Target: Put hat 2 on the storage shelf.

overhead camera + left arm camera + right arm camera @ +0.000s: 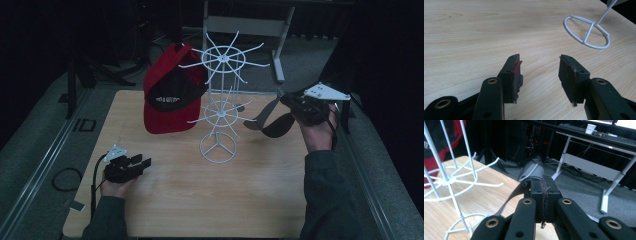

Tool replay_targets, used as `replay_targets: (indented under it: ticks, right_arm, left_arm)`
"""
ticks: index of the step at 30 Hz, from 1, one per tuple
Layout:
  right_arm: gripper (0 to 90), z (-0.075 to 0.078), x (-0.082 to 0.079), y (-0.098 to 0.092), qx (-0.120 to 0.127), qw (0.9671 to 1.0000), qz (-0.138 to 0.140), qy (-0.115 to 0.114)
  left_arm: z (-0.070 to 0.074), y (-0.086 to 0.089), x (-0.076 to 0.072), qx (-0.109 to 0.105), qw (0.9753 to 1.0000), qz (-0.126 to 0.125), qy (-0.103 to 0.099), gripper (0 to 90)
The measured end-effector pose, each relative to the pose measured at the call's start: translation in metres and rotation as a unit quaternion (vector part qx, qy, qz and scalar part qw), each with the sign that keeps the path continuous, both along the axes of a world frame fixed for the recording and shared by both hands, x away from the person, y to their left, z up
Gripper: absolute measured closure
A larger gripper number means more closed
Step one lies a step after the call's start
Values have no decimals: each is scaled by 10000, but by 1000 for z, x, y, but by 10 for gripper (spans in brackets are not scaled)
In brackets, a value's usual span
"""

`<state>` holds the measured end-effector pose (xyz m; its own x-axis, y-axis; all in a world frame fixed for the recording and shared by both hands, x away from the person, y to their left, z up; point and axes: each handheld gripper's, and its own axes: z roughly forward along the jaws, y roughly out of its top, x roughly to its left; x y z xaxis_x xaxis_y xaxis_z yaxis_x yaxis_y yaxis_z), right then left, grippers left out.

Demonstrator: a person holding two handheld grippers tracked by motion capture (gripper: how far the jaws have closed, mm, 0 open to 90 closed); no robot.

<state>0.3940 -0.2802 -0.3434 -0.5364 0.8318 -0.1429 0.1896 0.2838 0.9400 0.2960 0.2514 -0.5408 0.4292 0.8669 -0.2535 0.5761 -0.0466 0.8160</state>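
Note:
A white wire rack (218,95) with two tiers of hooks stands mid-table on a ring base (587,31). A red and black cap (170,95) hangs on its left side. My right gripper (289,101) is raised to the right of the rack and is shut on a grey cap (274,121), which dangles below it. In the right gripper view the jaws are pressed together on the grey cap's fabric (534,173), near the rack's hooks (461,178). My left gripper (145,162) rests low at the table's front left, open, with nothing between its fingers (567,75).
The wooden table (190,195) has bare surface in front of the rack. A white metal frame (277,37) stands on the floor behind the table. Black cable (65,178) lies coiled on the floor at the left.

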Motion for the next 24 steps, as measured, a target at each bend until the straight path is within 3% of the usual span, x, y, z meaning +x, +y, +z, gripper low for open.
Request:
replay_targets:
  ticks: [9, 13, 24]
  right_arm:
    - [891, 16, -8, -2, 156, 9996, 201, -93]
    - [891, 23, -12, 1, 100, 9994, 286, -150]
    - [891, 39, -15, -4, 137, 9990, 281, -324]
  left_arm:
    - [-1, 0, -1, 51, 10000, 16, 16, 523]
    - [-2, 0, -1, 46, 10000, 25, 20, 523]
    - [-2, 3, -4, 31, 10000, 64, 27, 523]
